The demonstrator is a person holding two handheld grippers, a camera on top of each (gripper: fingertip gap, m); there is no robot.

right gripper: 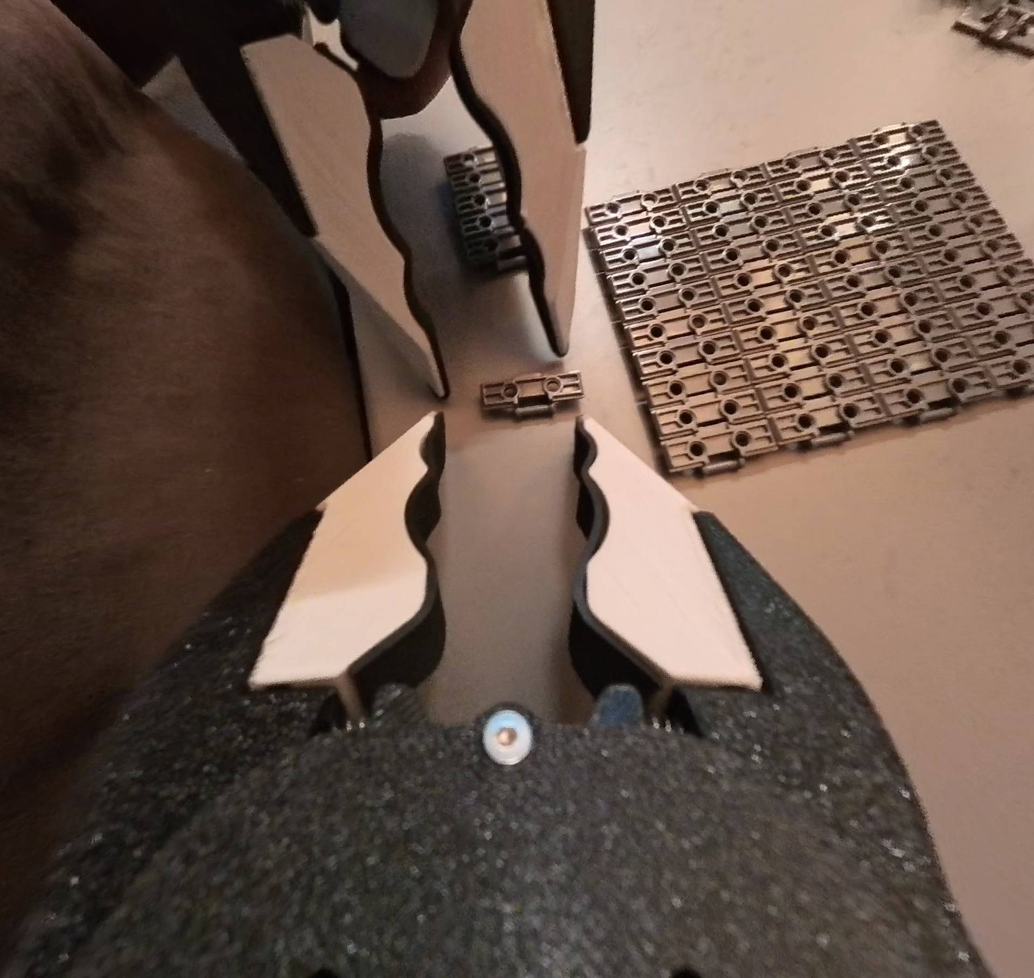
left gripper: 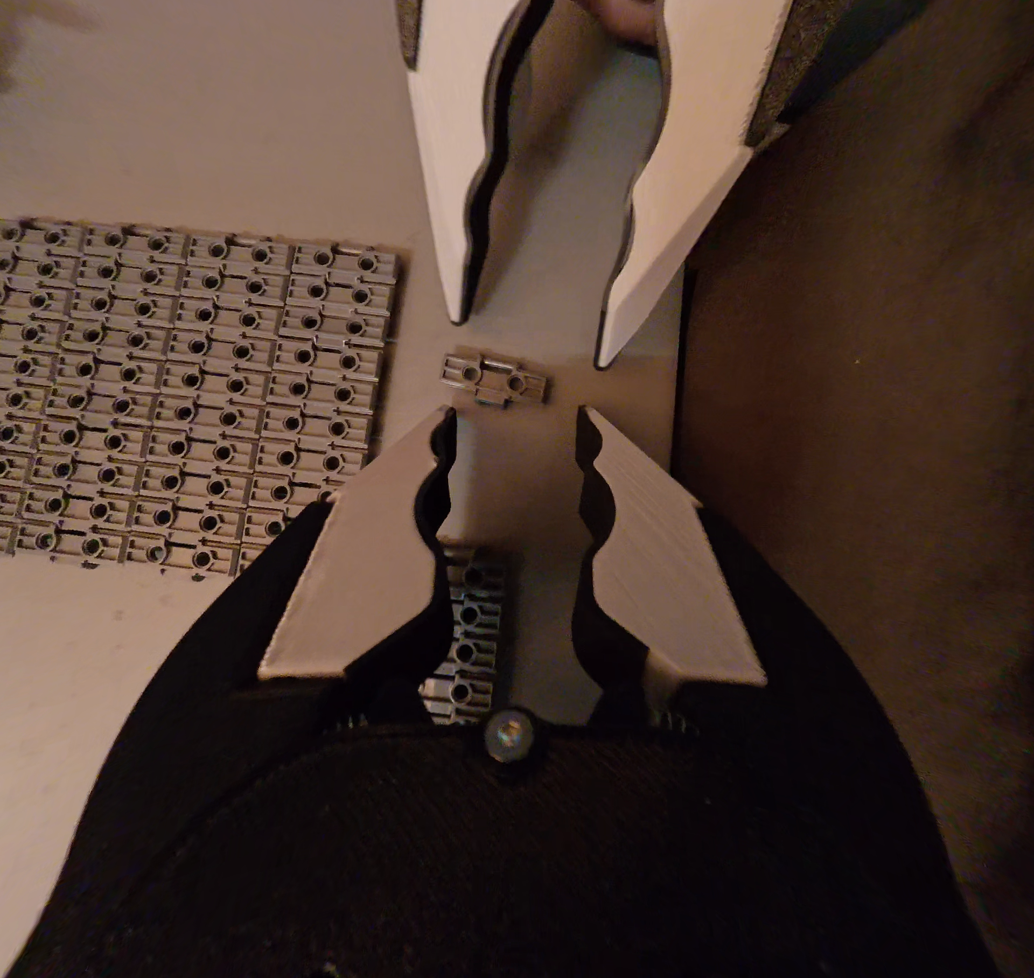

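1. The left gripper [left gripper: 515, 414] is wide open and holds nothing.
2. The right gripper [right gripper: 506, 425] is wide open too, and empty.
3. One small grey link [left gripper: 495, 383] lies flat on the table [left gripper: 196, 112], between the two grippers' tips and touching neither.
4. A big mat of joined links [left gripper: 184, 391] lies beside the small link.
5. A short strip of links [left gripper: 467, 638] lies under the left gripper, near the small link.

we see bare table [left gripper: 168, 112] around the single link [left gripper: 494, 384] | our two open grippers' tips crowd it from opposite sides | link mat [left gripper: 184, 391] flanks it | table edge close opposite
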